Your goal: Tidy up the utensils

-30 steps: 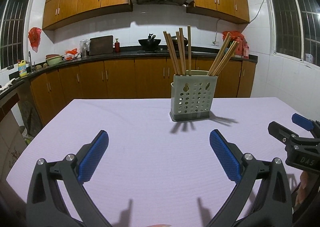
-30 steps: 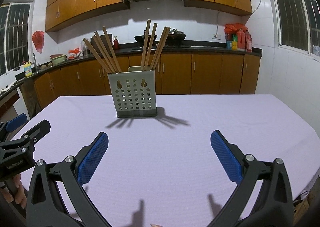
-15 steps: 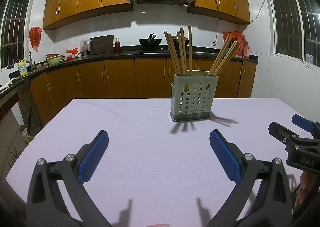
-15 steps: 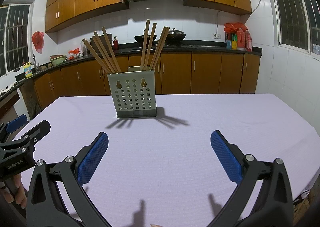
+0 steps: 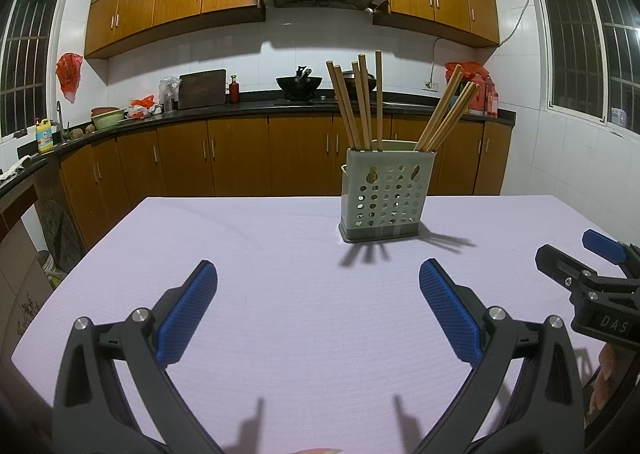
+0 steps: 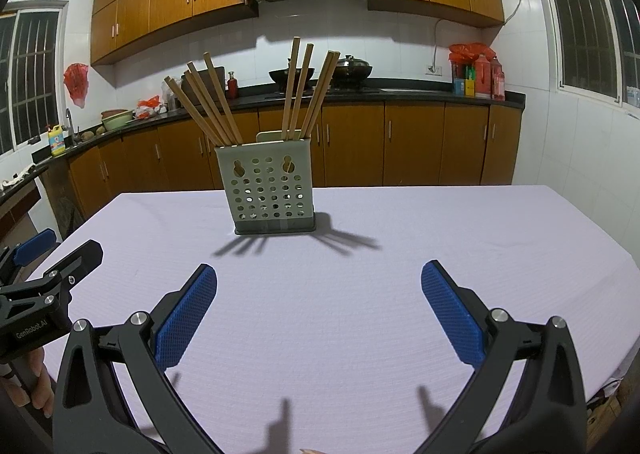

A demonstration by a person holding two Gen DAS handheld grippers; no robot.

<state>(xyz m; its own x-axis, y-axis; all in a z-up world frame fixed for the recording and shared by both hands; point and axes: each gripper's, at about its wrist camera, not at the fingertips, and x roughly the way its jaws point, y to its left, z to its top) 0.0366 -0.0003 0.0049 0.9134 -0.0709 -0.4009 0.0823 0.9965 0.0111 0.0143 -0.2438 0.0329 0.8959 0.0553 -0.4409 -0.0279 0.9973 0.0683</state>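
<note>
A pale green perforated utensil holder point(image 5: 385, 195) point(image 6: 269, 187) stands upright on the table with the lilac cloth point(image 5: 280, 294) point(image 6: 360, 294). Several wooden chopsticks point(image 5: 358, 105) point(image 6: 208, 105) lean out of it in two bunches, one per side. My left gripper point(image 5: 318, 312) is open and holds nothing, well short of the holder, which sits ahead and to its right. My right gripper point(image 6: 318, 312) is open and holds nothing, with the holder ahead and slightly to its left. Each gripper shows at the edge of the other's view: the right gripper point(image 5: 576, 258) and the left gripper point(image 6: 52, 254).
Kitchen cabinets and a dark counter point(image 5: 280, 105) run behind the table, with a wok point(image 5: 299, 83) and bottles on it. Barred windows point(image 5: 592, 49) flank the room. The table's far edge point(image 6: 400, 186) and right edge point(image 6: 624, 262) show. A hand point(image 6: 36, 386) grips the left tool.
Both views have barely shifted; the holder sits a touch lower in the left wrist view. Both grippers stay open with nothing in them.
</note>
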